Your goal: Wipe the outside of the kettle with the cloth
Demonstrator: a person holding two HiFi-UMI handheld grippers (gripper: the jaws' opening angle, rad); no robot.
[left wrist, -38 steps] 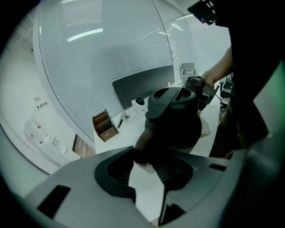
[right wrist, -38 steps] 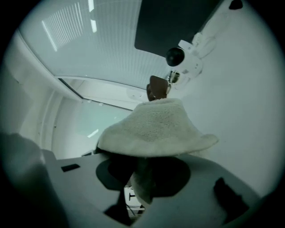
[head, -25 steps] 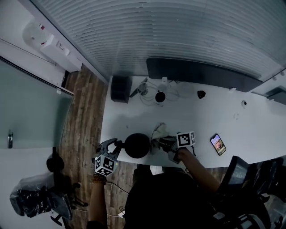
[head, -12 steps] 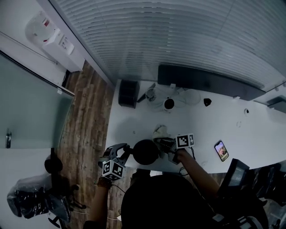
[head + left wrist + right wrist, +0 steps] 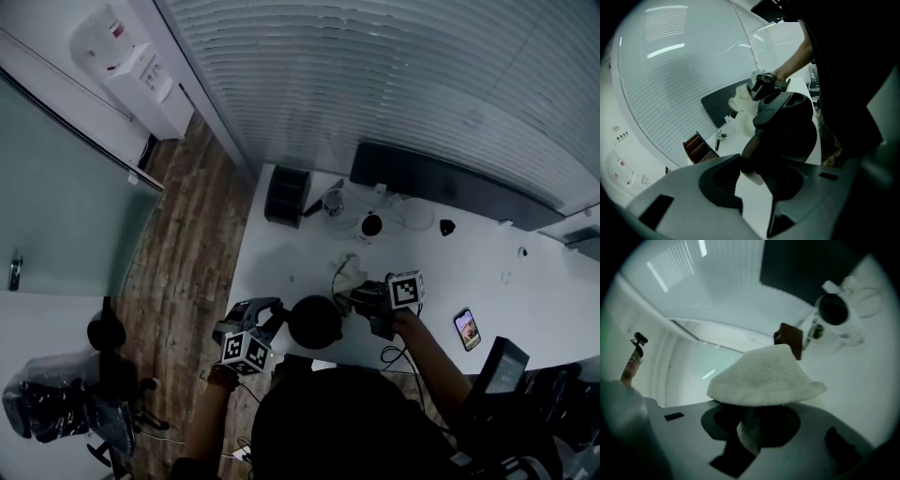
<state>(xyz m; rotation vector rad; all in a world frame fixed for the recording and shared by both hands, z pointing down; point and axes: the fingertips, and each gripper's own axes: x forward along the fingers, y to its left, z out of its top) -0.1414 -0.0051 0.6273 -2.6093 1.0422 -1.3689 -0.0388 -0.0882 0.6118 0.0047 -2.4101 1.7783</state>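
Jaws of the left gripper (image 5: 752, 169) are clamped on the handle of the round black kettle (image 5: 787, 129). The kettle sits at the front edge of the white desk (image 5: 281, 253), near its left end. The right gripper (image 5: 752, 423) is squeezed tight on a bumpy white cloth (image 5: 764, 373) and holds it up just beside the kettle's far right side. I cannot tell if the cloth touches the kettle. A small phone (image 5: 466, 328) lies flat by the front edge, well to the right.
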